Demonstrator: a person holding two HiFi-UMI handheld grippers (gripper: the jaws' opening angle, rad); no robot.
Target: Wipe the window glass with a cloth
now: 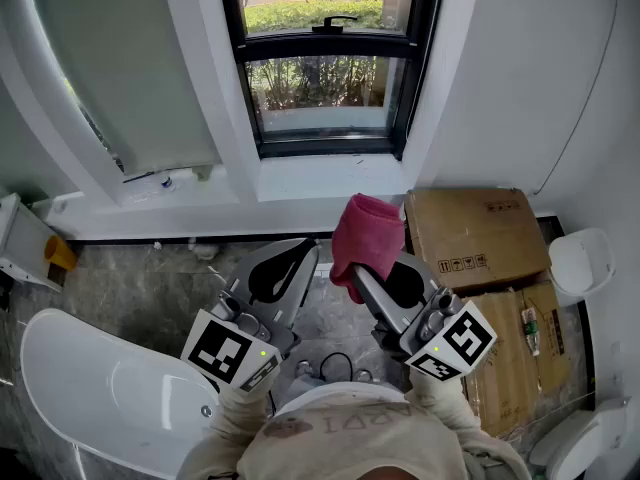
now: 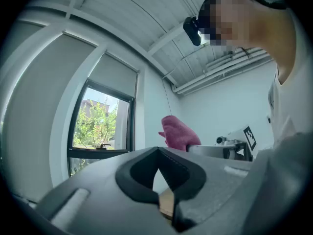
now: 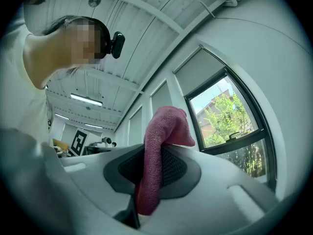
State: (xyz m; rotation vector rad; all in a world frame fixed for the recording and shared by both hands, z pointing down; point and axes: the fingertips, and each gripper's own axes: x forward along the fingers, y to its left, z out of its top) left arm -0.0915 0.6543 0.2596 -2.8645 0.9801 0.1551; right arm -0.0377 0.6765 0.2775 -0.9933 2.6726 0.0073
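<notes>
While our right gripper [image 3: 151, 180] has its jaws clamped on the pink cloth [image 3: 164, 131], the wiping itself looks to us not yet begun. A fold of the cloth is pinched between the pads and the rest bunches up above them, pointed toward the window [image 1: 322, 63] but well short of it. Our left gripper [image 2: 159, 173] rides just beside the right one, on its far side from the cardboard boxes [image 1: 478, 236]. Its jaws are drawn together with nothing between them, so we judge it idle for now. Both tools sit below the window, nearer to us than the white sill [image 1: 320, 176], and neither touches the frame or either pane. The lower pane [image 1: 320, 93] shows trees and a hedge outside. We cannot tell from here whether any part of it is smeared or clean. By our reckoning, the grasp is the only part done. What remains is to raise the cloth past the sill, press it to the glass and work it across the panes.
</notes>
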